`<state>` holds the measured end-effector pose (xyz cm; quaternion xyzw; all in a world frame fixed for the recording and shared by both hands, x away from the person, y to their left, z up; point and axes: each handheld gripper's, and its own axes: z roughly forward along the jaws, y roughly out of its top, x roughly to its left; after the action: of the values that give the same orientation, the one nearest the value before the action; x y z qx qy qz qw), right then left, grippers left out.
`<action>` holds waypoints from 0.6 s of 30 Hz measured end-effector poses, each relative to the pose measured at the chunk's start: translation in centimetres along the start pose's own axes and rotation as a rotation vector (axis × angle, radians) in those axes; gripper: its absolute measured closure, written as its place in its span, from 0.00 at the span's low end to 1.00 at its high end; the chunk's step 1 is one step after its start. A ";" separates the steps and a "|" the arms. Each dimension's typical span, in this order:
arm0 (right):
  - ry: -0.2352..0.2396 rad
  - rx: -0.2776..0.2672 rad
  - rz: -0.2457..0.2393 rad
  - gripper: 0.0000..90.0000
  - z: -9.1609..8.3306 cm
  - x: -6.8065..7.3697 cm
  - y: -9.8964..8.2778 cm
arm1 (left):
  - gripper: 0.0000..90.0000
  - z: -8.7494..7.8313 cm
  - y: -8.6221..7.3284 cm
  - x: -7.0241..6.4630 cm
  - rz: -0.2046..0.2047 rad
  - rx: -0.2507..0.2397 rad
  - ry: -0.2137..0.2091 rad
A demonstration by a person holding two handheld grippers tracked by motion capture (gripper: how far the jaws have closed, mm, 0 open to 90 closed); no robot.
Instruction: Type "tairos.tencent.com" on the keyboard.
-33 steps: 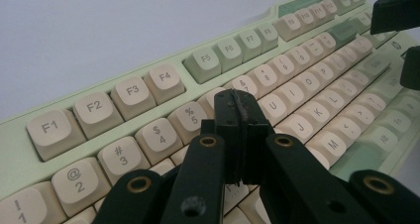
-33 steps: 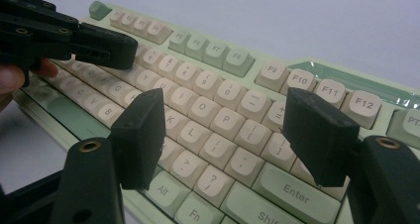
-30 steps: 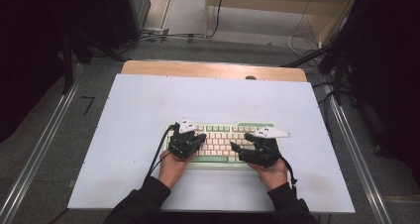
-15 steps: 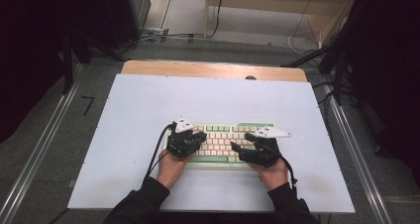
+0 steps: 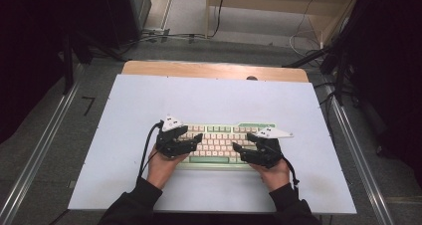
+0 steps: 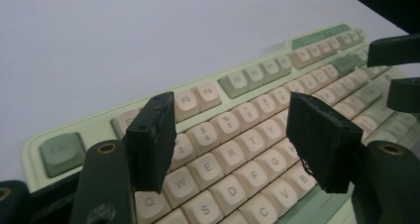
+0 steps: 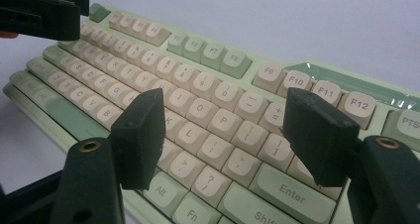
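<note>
One keyboard, two grippers — the tally

There was one green-and-cream keyboard [image 5: 221, 143], one white table [image 5: 209, 98], one left gripper [image 5: 195, 140] and one right gripper [image 5: 238, 149] — two hand-held grippers in all.

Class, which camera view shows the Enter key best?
The right gripper view: the Enter key sits close, its label readable, between the open jaws. The high view shows the whole keyboard, keys too small to read. The left gripper view shows mostly the letter side.

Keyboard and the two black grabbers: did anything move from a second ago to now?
Hardly anything. The left gripper and right gripper hover open over the keyboard just as before, holding nothing. The keyboard sits in the same spot on the table.
</note>
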<state>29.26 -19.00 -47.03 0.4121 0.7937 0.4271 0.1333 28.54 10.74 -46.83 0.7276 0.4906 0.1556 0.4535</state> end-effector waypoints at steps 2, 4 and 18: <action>0.001 0.000 0.000 0.35 0.0 0.0 0.0 | 0.41 -0.2 -0.1 0.4 -0.003 -0.001 0.014; 0.001 -0.001 0.000 0.35 0.0 0.0 0.0 | 0.41 -0.5 -0.2 0.8 -0.013 -0.008 0.024; 0.003 0.001 -0.002 0.35 0.0 0.1 0.0 | 0.60 -1.7 -0.7 2.2 -0.032 -0.033 0.061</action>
<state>29.24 -18.91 -47.01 0.4106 0.7945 0.4274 0.1325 28.05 13.58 -47.01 0.7069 0.5132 0.1783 0.4528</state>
